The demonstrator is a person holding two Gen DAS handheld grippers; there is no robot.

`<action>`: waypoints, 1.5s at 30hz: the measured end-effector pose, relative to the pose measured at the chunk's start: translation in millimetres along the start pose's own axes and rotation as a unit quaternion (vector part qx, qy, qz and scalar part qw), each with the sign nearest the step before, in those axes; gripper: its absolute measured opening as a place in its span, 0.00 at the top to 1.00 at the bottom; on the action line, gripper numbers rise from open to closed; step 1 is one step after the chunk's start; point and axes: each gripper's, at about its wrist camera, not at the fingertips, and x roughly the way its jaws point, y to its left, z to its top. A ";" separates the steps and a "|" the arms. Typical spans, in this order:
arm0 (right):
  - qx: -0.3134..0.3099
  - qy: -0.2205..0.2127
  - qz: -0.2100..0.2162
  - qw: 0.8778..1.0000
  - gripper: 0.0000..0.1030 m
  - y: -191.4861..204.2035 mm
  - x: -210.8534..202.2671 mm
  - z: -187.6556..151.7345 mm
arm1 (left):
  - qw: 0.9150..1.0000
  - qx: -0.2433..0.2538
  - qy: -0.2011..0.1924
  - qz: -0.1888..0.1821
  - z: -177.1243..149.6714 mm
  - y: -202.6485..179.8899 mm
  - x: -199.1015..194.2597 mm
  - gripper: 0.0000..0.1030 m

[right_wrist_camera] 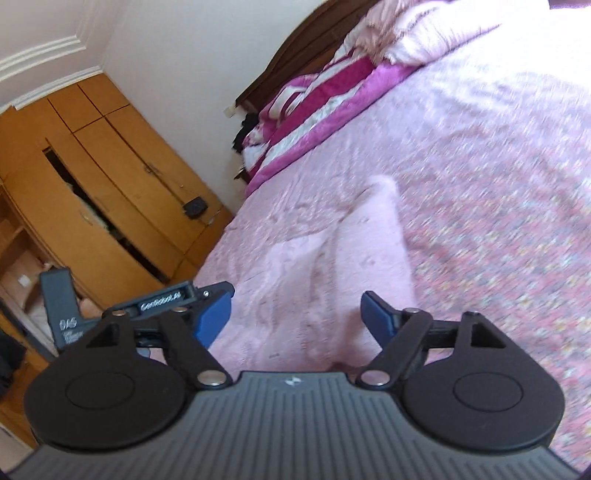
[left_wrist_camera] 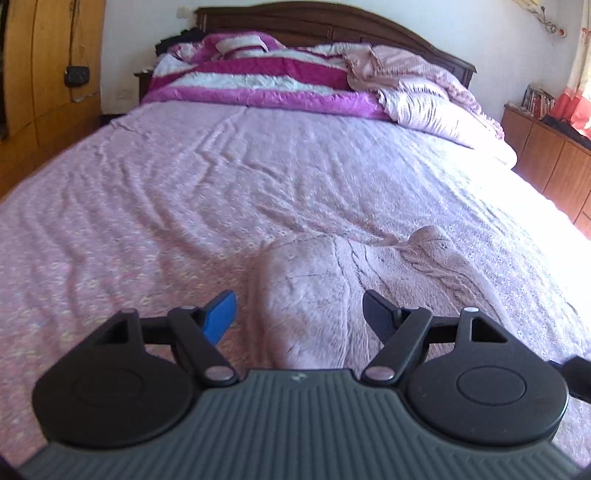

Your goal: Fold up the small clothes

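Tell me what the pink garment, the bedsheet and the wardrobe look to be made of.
Garment: likely plush fleece; matte, fuzzy nap with soft creases. Bedsheet: thin woven fabric, probably cotton; small floral print, fine wrinkles. Wardrobe: wood or wood-look laminate, which is unclear; smooth orange-brown panels with a slight sheen.

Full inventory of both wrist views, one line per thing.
garment: 1, pale pink fleece, flat on the near part of the bed
bed sheet: 1, pink patterned, covers the bed
quilt: 1, magenta and white stripes, bunched at the head
duvet: 1, pale pink, far right of the head
headboard: 1, dark wood
wardrobe: 1, orange wood, door ajar
purse: 1, black, hangs on the wardrobe
cabinet: 1, wood, right of the bed
left gripper: jaws open, above the garment
right gripper: jaws open, above the garment
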 end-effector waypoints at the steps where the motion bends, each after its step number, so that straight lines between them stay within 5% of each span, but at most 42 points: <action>1: -0.008 -0.001 -0.005 1.000 0.18 -2.1 -0.9 1.1 | 1.000 -0.002 0.006 -0.003 0.7 -0.5 7.3 0.26; 3: -0.016 -0.002 -0.017 1.000 0.18 -7.1 1.3 2.7 | 1.000 -0.009 0.019 -0.016 0.4 -1.1 20.3 0.38; 5: -0.008 -0.003 -0.027 1.000 0.18 -11.5 4.9 0.8 | 0.999 -0.004 0.034 -0.025 -2.1 -3.2 30.1 0.78; 13: 0.016 0.008 -0.031 0.999 0.17 -14.9 18.0 -8.9 | 0.999 0.016 -0.029 0.016 4.2 2.1 -2.0 0.84; 16: 0.001 0.010 -0.014 1.000 0.15 -11.9 24.1 -12.8 | 0.999 0.025 -0.001 0.029 3.1 11.6 10.1 0.84; 25: -0.021 0.020 -0.015 0.999 0.13 -9.6 30.3 -17.9 | 0.994 0.072 0.013 0.076 -8.6 0.2 19.0 0.67; 27: -0.013 0.022 -0.014 1.000 0.13 -13.3 30.7 -17.0 | 0.994 0.076 0.015 0.078 -8.4 -1.6 12.5 0.58; 29: -0.005 0.022 -0.015 1.000 0.12 -16.9 30.5 -16.8 | 0.995 0.065 0.016 0.074 -7.7 0.7 4.7 0.37; 31: 0.002 0.023 -0.014 1.000 0.11 -20.6 29.4 -15.3 | 0.997 0.042 0.018 0.056 -7.2 6.4 -3.7 0.26; 37: 0.033 0.035 0.006 0.999 0.03 -35.0 34.9 4.7 | 0.997 -0.056 0.054 -0.008 -10.1 27.5 -9.3 0.22; 41: 0.052 0.061 0.021 0.997 0.01 -45.3 49.9 22.8 | 0.993 -0.076 0.085 0.025 -15.6 36.2 4.0 0.22; 45: 0.051 0.093 0.023 0.994 0.00 -51.8 70.7 35.3 | 0.989 -0.110 0.096 -0.003 -19.6 46.0 8.6 0.22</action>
